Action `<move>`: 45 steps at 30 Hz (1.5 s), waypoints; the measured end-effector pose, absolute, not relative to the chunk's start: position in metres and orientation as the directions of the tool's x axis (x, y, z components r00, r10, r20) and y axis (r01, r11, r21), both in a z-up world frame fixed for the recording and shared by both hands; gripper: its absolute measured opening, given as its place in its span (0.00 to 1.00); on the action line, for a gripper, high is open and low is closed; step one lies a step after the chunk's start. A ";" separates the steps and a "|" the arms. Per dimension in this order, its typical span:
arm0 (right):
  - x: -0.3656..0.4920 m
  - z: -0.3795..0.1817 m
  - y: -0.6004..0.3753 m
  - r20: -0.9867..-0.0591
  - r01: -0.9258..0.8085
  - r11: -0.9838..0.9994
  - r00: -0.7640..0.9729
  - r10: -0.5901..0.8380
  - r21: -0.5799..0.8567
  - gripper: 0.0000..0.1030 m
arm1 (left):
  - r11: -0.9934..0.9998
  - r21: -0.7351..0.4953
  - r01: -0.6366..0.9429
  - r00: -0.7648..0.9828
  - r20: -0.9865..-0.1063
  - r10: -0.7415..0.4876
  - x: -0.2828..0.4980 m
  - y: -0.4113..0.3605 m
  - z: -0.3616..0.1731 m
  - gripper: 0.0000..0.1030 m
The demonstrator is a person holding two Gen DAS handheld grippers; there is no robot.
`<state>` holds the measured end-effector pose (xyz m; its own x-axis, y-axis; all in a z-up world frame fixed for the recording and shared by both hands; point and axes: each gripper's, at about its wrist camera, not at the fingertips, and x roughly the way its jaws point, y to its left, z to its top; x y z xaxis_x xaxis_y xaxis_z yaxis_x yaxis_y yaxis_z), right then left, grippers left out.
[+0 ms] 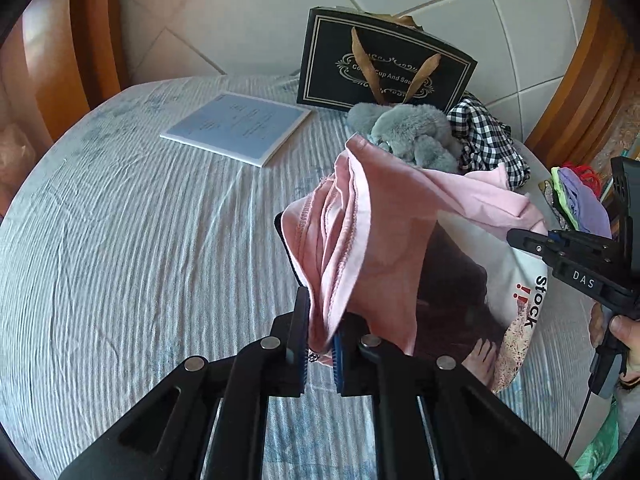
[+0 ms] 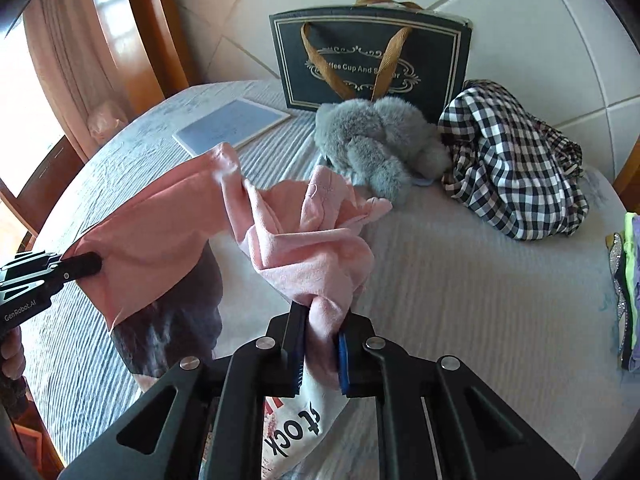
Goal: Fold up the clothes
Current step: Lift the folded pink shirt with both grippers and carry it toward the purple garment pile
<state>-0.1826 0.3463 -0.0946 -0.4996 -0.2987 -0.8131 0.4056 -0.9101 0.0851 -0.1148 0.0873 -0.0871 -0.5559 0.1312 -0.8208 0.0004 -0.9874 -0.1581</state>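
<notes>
We are gripping a pink shirt with both claws. Our left claw is pinched nearly shut on a bunched hem of the shirt, the pink cloth squeezed between its blue pads. Our right claw is clamped the same way on another gathered fold of the shirt, its jaws almost together with the cloth wedged between them. The shirt is hanging between the two claws above the bed, its white printed front drooping below the pink part. Beyond the shirt, a grey plush toy is lying on the bed, with a black-and-white checked garment just beside it. Behind them a dark paper bag is standing upright against the white wall. A pale blue booklet is lying flat farther off, well apart from the shirt.
</notes>
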 end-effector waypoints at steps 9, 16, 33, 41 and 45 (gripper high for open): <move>-0.171 -0.052 0.388 -0.786 0.397 -0.917 -0.557 -0.268 0.031 0.11 | -0.984 -0.168 -0.065 -0.572 -0.802 0.175 -0.112 0.138 -0.057 0.07; -0.179 0.001 0.471 -0.742 0.338 -0.941 -0.635 -0.214 -0.018 0.11 | -0.973 -0.157 -0.166 -0.606 -0.762 0.227 -0.137 0.224 -0.009 0.07; -0.291 0.087 0.815 -0.775 0.262 -0.955 -0.630 -0.058 -0.141 0.12 | -0.913 -0.308 -0.268 -0.613 -0.677 0.408 -0.251 0.570 0.037 0.08; -0.310 -0.025 0.929 -0.856 0.075 -0.997 -0.516 -0.032 -0.008 0.47 | -0.976 -0.134 -0.172 -0.459 -0.865 0.200 -0.290 0.643 -0.087 0.14; -0.279 -0.027 0.942 -0.828 0.086 -0.994 -0.552 -0.100 0.062 0.47 | -0.984 -0.090 -0.152 -0.497 -0.854 0.155 -0.276 0.627 -0.076 0.21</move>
